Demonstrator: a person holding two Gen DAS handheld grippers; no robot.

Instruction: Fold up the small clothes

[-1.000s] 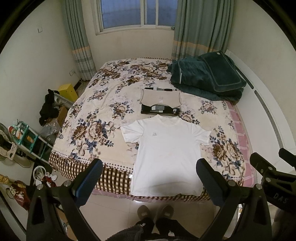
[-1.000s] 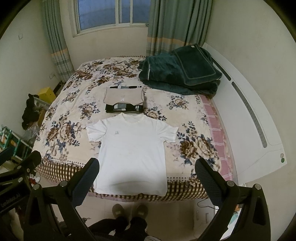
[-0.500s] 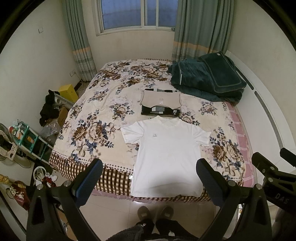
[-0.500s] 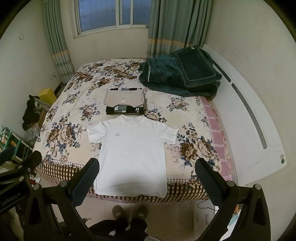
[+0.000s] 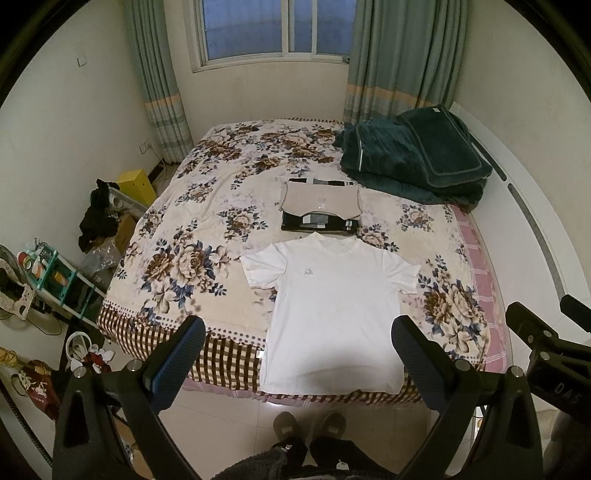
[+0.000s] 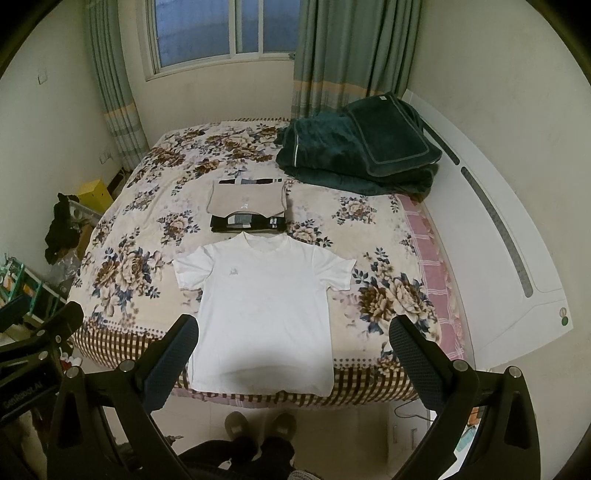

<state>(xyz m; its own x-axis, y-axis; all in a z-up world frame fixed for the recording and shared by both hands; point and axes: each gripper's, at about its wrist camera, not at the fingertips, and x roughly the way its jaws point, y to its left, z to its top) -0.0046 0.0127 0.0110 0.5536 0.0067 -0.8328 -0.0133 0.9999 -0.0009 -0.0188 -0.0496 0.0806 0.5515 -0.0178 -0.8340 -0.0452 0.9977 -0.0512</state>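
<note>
You are standing at the foot of the bed [image 5: 192,229] and you are holding both grippers up in the air, well above the floor. The left gripper [image 5: 297,338] is showing its jaws wide apart, and nothing is between them. The right gripper [image 6: 293,334] is also keeping its jaws wide, with nothing held.

The white T-shirt [image 5: 332,306] is lying flat on the flowered bedcover, front side up, with both short sleeves spread out. Its collar is pointing to the window [image 5: 277,29] and its hem is hanging a little over the near edge of the bed. In both wrist views the shirt is appearing between the two fingers, but the fingers are not touching it.

Just behind the collar, a stack of folded clothes [image 5: 320,209] is resting, a beige piece on top of a black one. A dark green blanket [image 5: 413,158] is lying folded at the far right corner. Your slippers [image 5: 308,424] are showing on the tiles below.
</note>
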